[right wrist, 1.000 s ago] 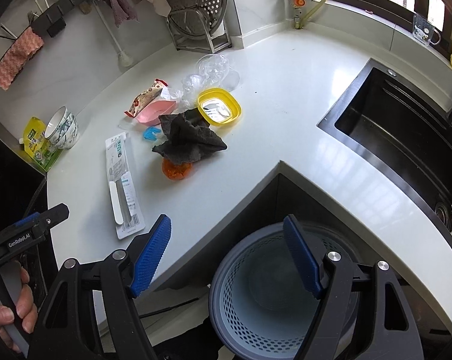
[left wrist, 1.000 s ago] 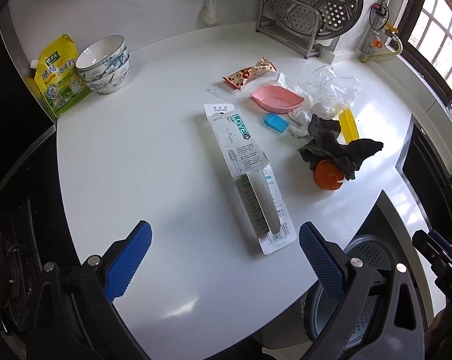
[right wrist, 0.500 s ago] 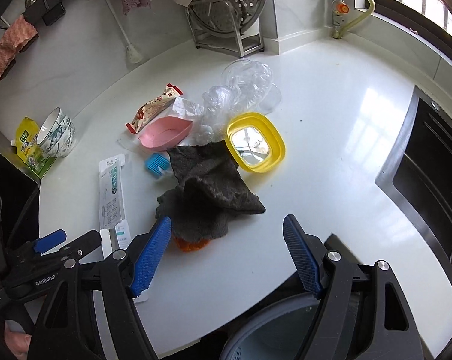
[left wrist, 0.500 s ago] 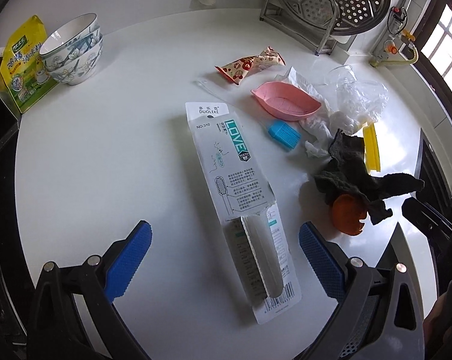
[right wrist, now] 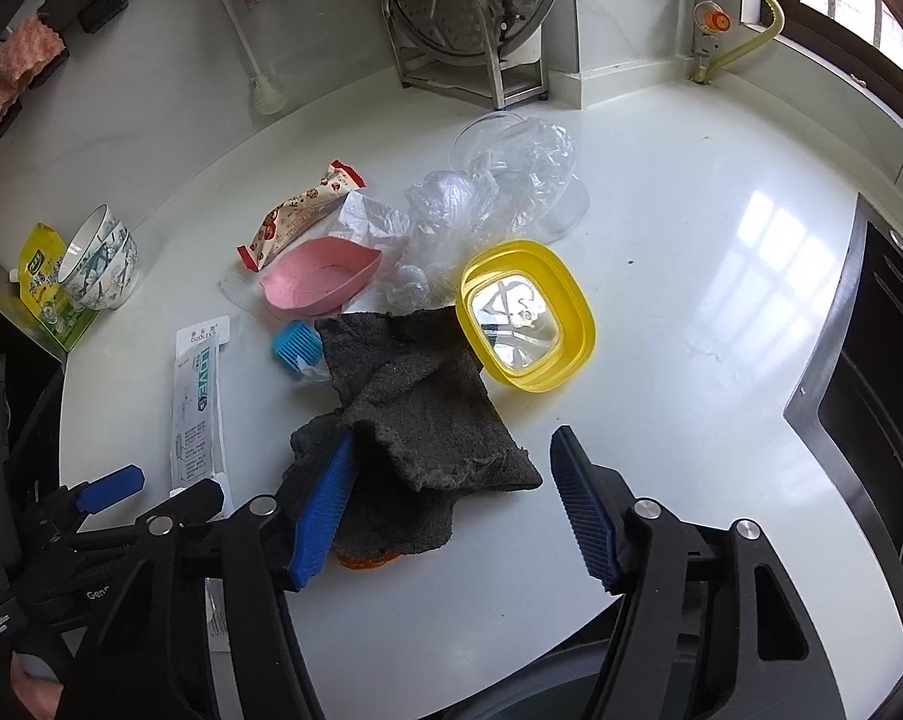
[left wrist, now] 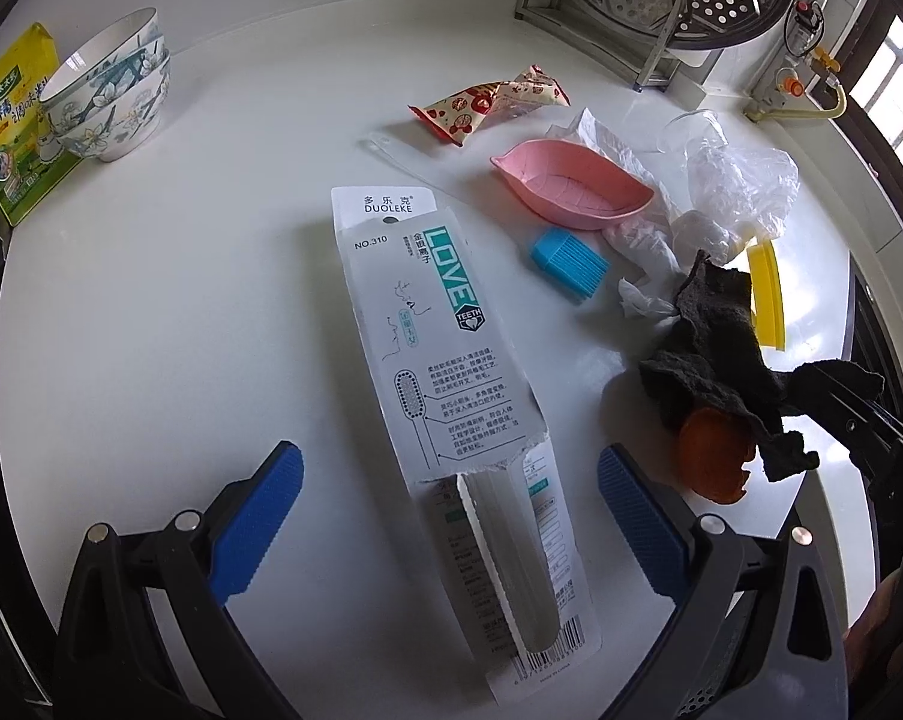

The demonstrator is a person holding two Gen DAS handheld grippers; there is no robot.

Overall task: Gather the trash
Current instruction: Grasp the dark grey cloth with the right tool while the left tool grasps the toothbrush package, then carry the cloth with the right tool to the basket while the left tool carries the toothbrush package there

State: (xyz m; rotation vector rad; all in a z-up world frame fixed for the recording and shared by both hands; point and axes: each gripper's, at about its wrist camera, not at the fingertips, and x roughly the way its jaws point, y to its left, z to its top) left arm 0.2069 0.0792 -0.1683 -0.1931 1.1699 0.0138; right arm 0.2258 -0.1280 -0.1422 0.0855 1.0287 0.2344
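A torn white toothbrush package point(left wrist: 451, 360) lies on the white counter point(left wrist: 181, 312), its lower end between the wide-open fingers of my left gripper point(left wrist: 451, 516), which touch nothing. A dark grey cloth point(right wrist: 427, 408) lies crumpled over an orange peel point(right wrist: 364, 561). My right gripper point(right wrist: 454, 510) hovers at the cloth's near edge. Its jaws are closing, with the cloth between them: the left pad is at the cloth's edge and the right pad stands apart from it. A red snack wrapper point(right wrist: 301, 210) and clear plastic bags point(right wrist: 493, 180) lie farther back.
A pink leaf dish point(right wrist: 322, 276), a blue brush head point(right wrist: 295, 345) and a yellow lid point(right wrist: 523, 315) sit among the litter. Stacked bowls point(left wrist: 109, 102) and a yellow pouch point(left wrist: 13, 138) stand far left. A steamer rack point(right wrist: 481, 18) stands behind, a sink point(right wrist: 883, 390) at right, a grey bin point(right wrist: 571, 684) below the counter edge.
Both grippers moved forward and down over the counter. The package now reaches between the left fingers. The right jaws have narrowed over the cloth, and the bin has dropped nearly out of view.
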